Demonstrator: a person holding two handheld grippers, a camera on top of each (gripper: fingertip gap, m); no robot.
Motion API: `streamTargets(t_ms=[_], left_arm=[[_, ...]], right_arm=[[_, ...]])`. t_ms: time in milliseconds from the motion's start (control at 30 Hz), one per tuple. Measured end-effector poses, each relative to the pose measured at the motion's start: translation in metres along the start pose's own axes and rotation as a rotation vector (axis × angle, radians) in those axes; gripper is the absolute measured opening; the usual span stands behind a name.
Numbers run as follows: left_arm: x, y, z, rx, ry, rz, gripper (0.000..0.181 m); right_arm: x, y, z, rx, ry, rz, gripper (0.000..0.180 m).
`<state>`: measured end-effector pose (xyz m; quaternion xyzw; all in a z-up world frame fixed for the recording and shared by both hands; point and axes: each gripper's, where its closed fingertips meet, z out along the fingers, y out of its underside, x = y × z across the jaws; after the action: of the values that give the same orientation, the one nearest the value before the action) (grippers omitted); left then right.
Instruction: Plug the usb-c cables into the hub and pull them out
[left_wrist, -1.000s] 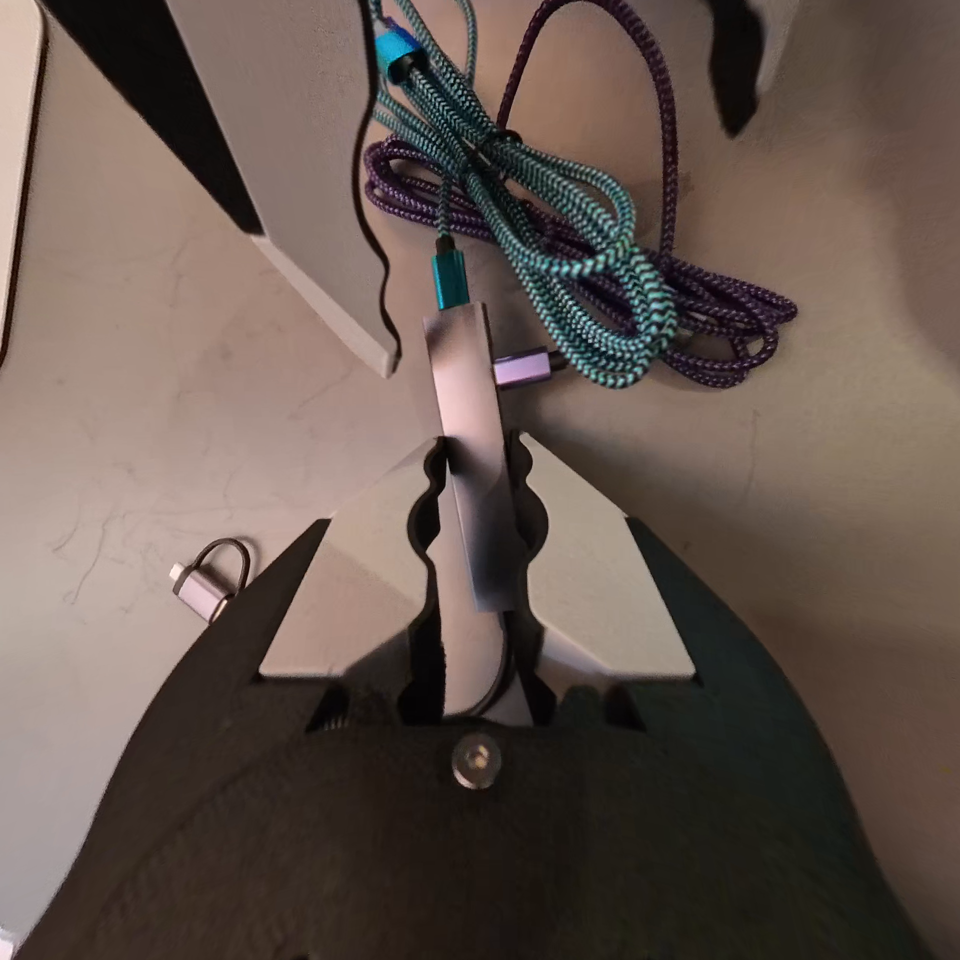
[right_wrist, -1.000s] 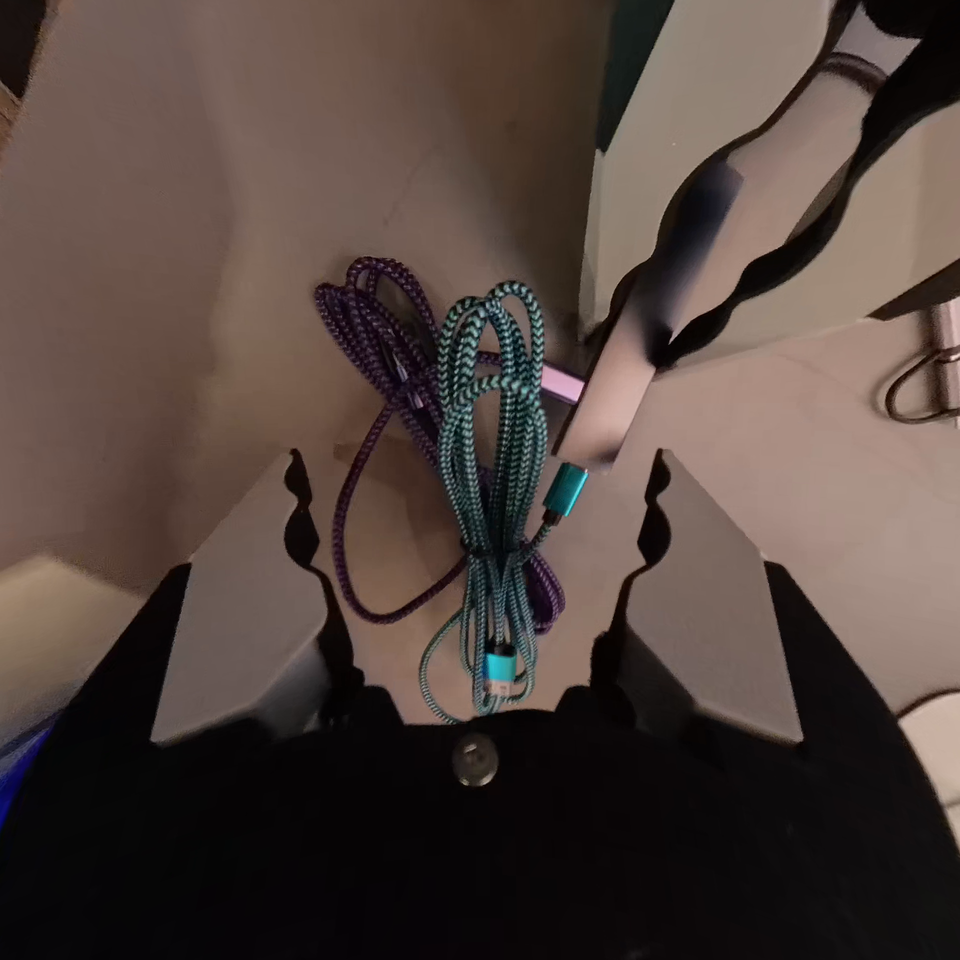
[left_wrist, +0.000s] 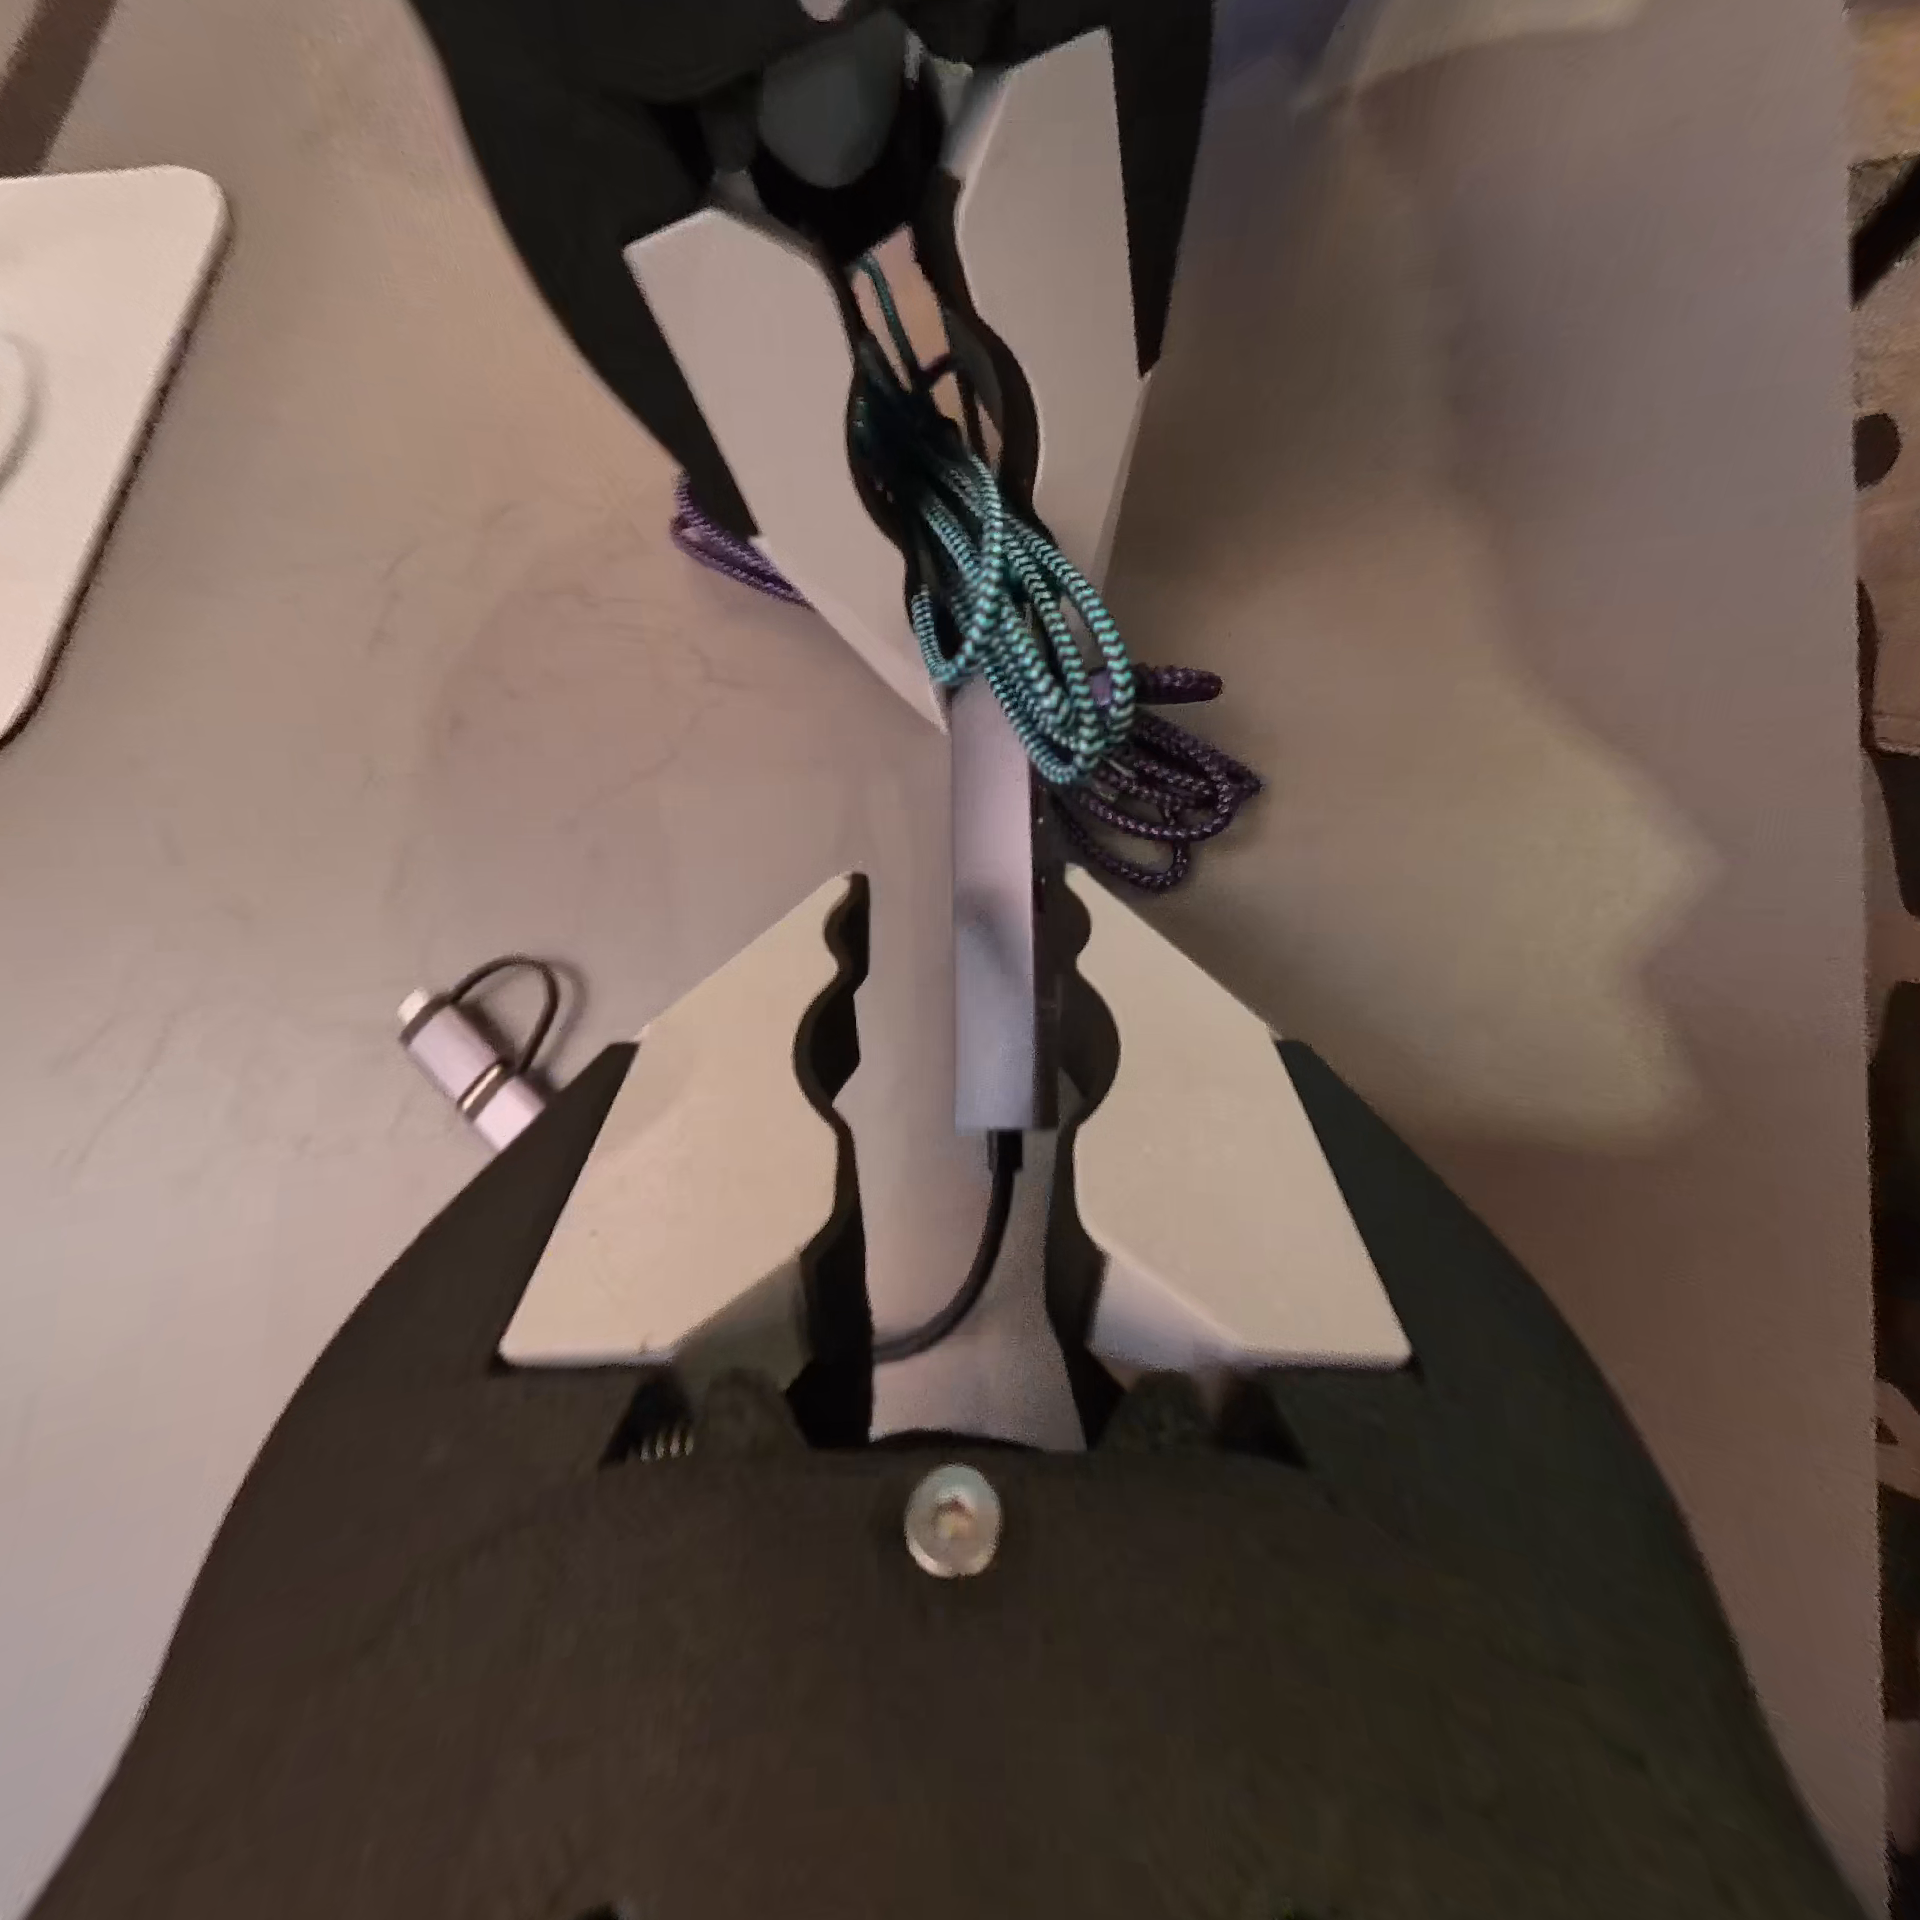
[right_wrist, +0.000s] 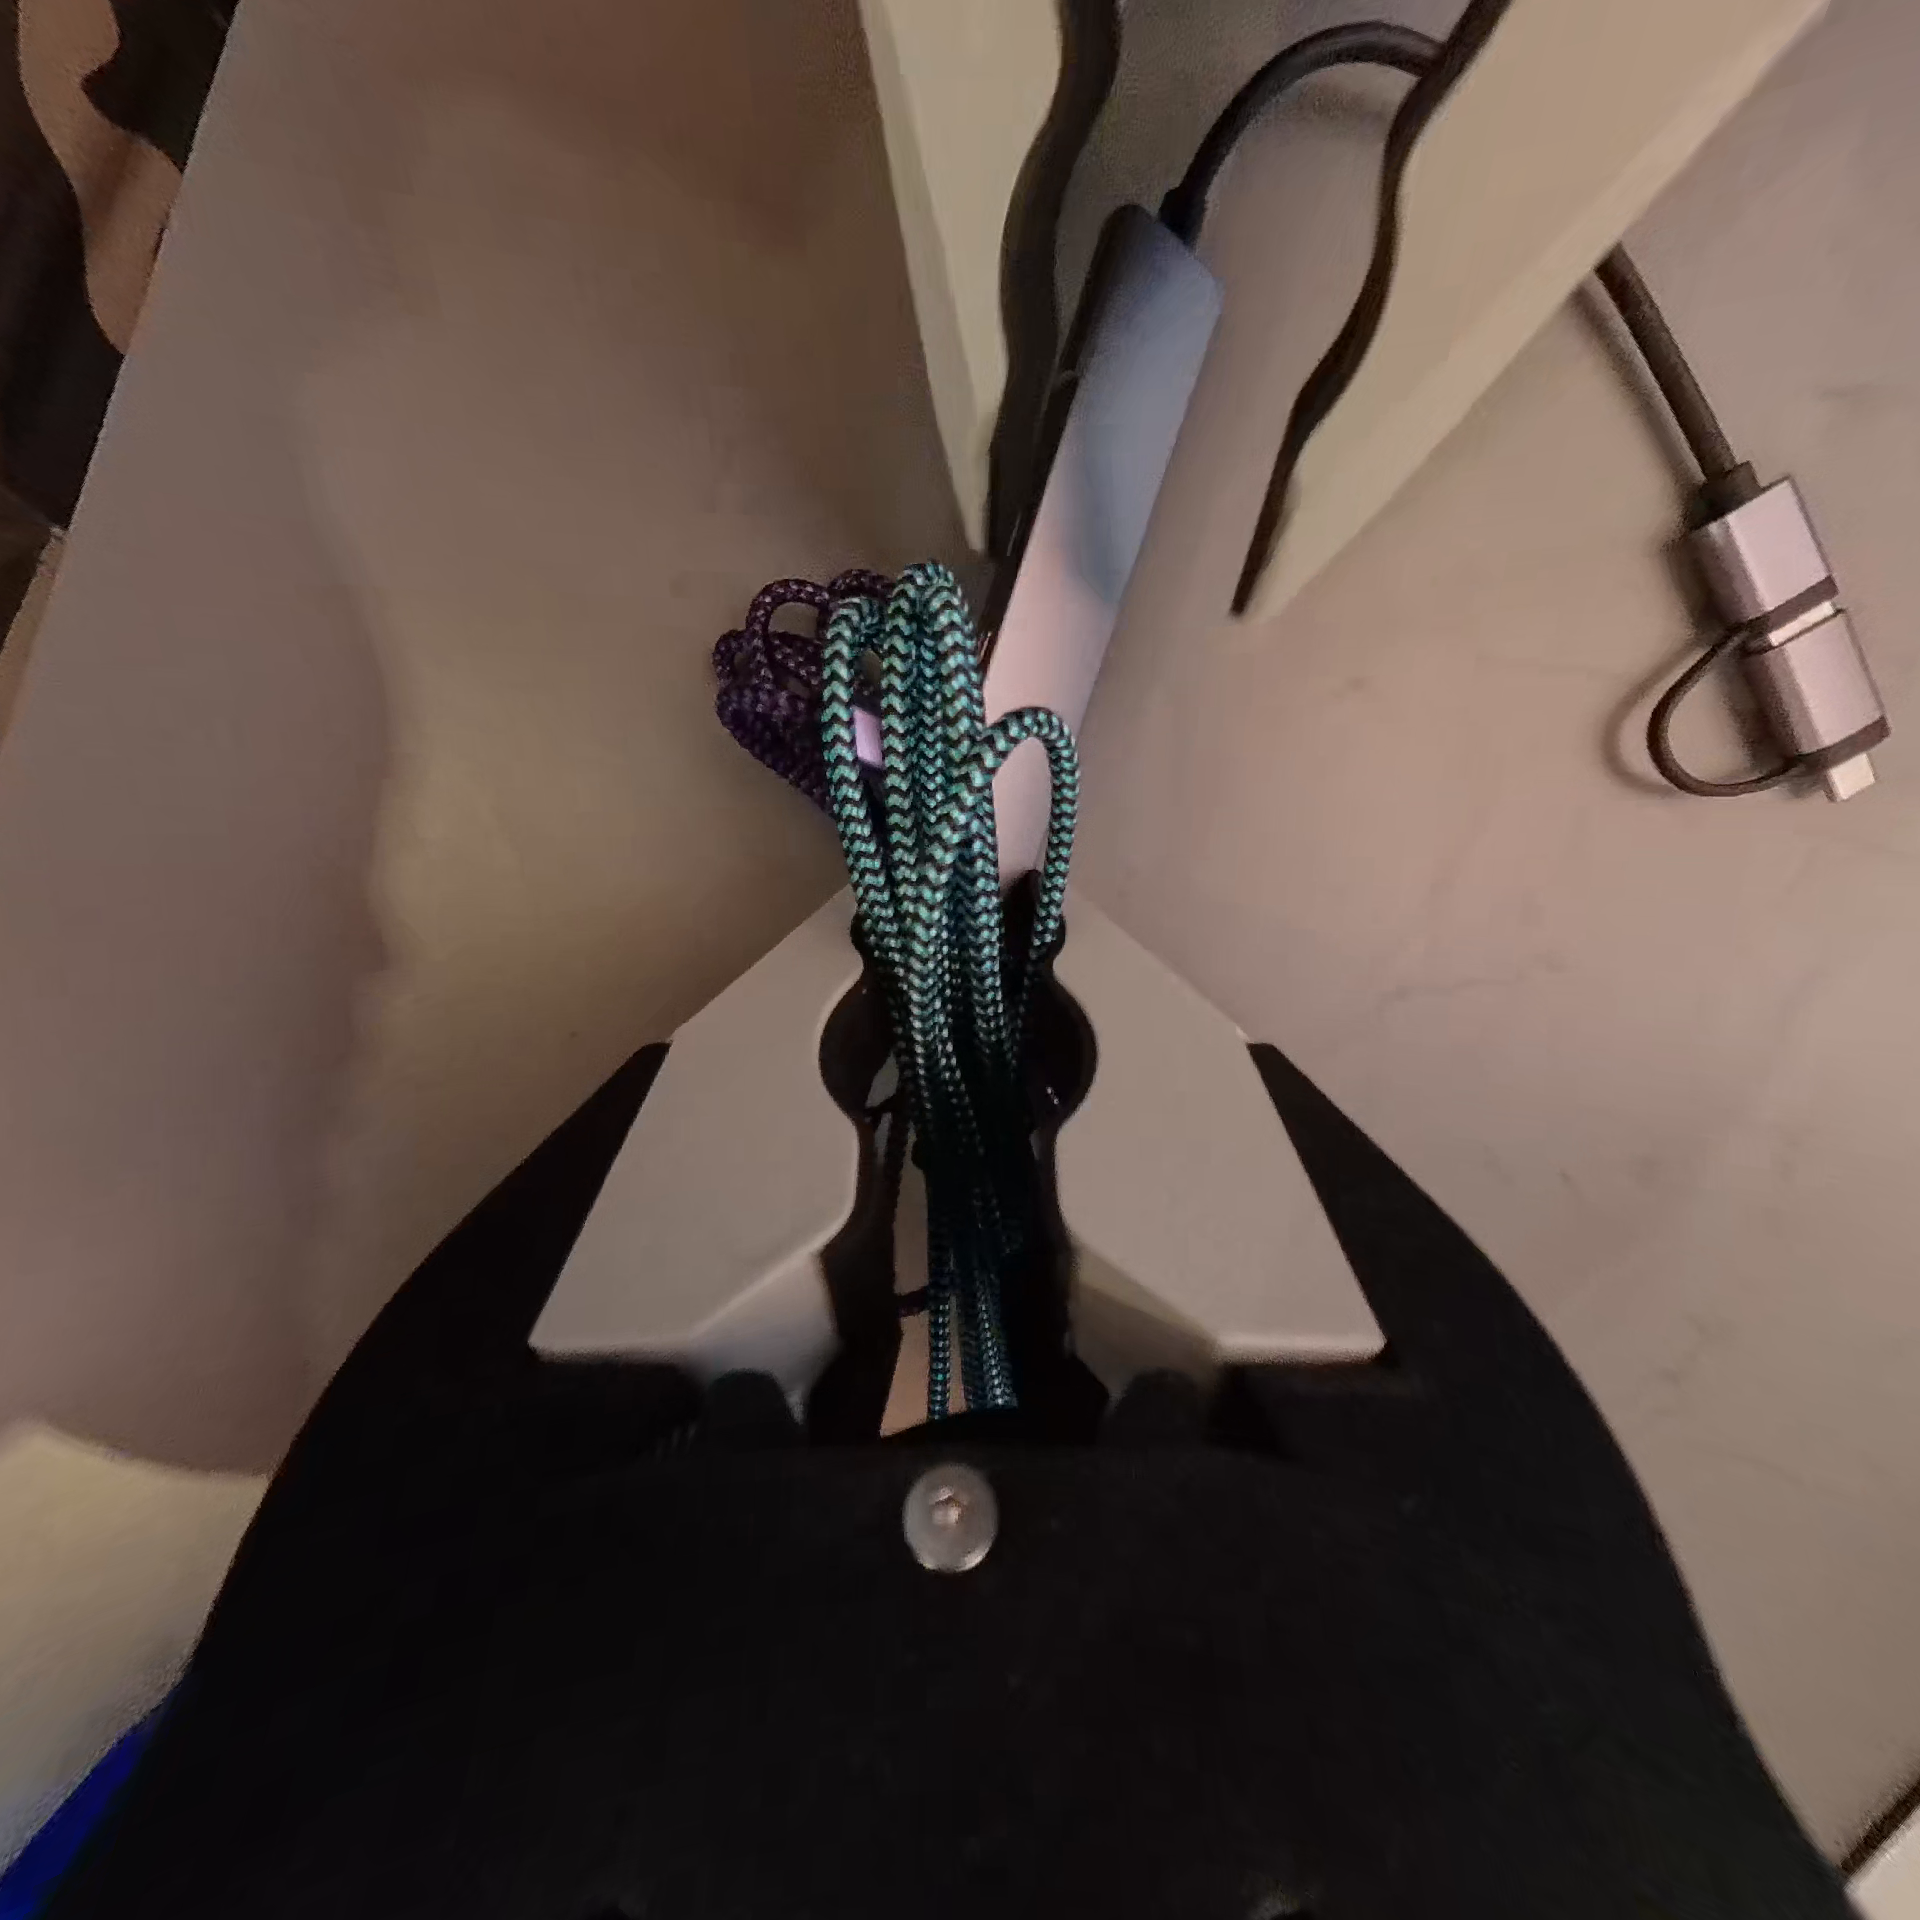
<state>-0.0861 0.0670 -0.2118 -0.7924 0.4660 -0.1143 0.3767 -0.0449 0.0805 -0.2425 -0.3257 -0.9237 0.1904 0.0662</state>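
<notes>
**Hub and teal cable bundle held between two grippers**

Nearest us, the left gripper (left_wrist: 961, 1029) stands part open around the hub (left_wrist: 992, 914), a stiff, light bar touching only one finger. Beyond the hub, the right gripper (right_wrist: 961, 997) is closed on the teal cable (right_wrist: 914, 831), soft and springy; we judge its rigid plug the better hold. The purple cable (left_wrist: 1164, 810) lies beside the hub.
</notes>
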Motion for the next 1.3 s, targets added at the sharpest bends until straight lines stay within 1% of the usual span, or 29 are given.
streamTargets(t_ms=[167,233,367,433,567,700,833,967,1067,1167,1233,1300], left_arm=[[-0.024,-0.009,-0.035,0.124,-0.123,-0.083,0.029],[-0.036,-0.016,-0.051,0.186,-0.205,-0.108,0.027],[-0.049,-0.023,-0.078,0.274,-0.349,-0.123,0.024],[-0.052,-0.023,-0.086,0.308,-0.388,-0.146,0.024],[-0.051,-0.014,-0.08,0.313,-0.395,-0.182,0.024],[-0.05,-0.006,-0.062,0.273,-0.408,-0.172,0.022],[-0.049,-0.007,-0.049,0.274,-0.416,-0.154,0.022],[-0.047,-0.004,-0.039,0.246,-0.424,-0.126,0.022],[-0.047,-0.004,-0.037,0.247,-0.426,-0.123,0.022],[-0.049,-0.003,-0.036,0.254,-0.429,-0.134,0.022],[-0.05,-0.002,-0.035,0.253,-0.432,-0.136,0.022],[-0.049,-0.001,-0.033,0.246,-0.429,-0.131,0.022]], right_arm=[[0.008,0.006,-0.007,0.017,0.046,0.056,0.019],[0.012,0.008,-0.014,0.03,0.067,0.08,0.019],[0.026,0.007,-0.041,0.082,0.129,0.126,0.019],[0.034,0.008,-0.059,0.104,0.17,0.147,0.019],[0.047,0.015,-0.104,0.13,0.272,0.199,0.019],[0.053,0.036,-0.16,0.125,0.398,0.271,0.019],[0.043,0.069,-0.221,0.1,0.519,0.362,0.019],[0.02,0.116,-0.279,0.054,0.634,0.488,0.02],[-0.003,0.153,-0.314,0.007,0.729,0.585,0.02],[-0.027,0.191,-0.333,-0.069,0.787,0.699,0.019],[-0.041,0.219,-0.335,-0.13,0.802,0.777,0.02],[-0.053,0.245,-0.328,-0.165,0.797,0.845,0.02]])
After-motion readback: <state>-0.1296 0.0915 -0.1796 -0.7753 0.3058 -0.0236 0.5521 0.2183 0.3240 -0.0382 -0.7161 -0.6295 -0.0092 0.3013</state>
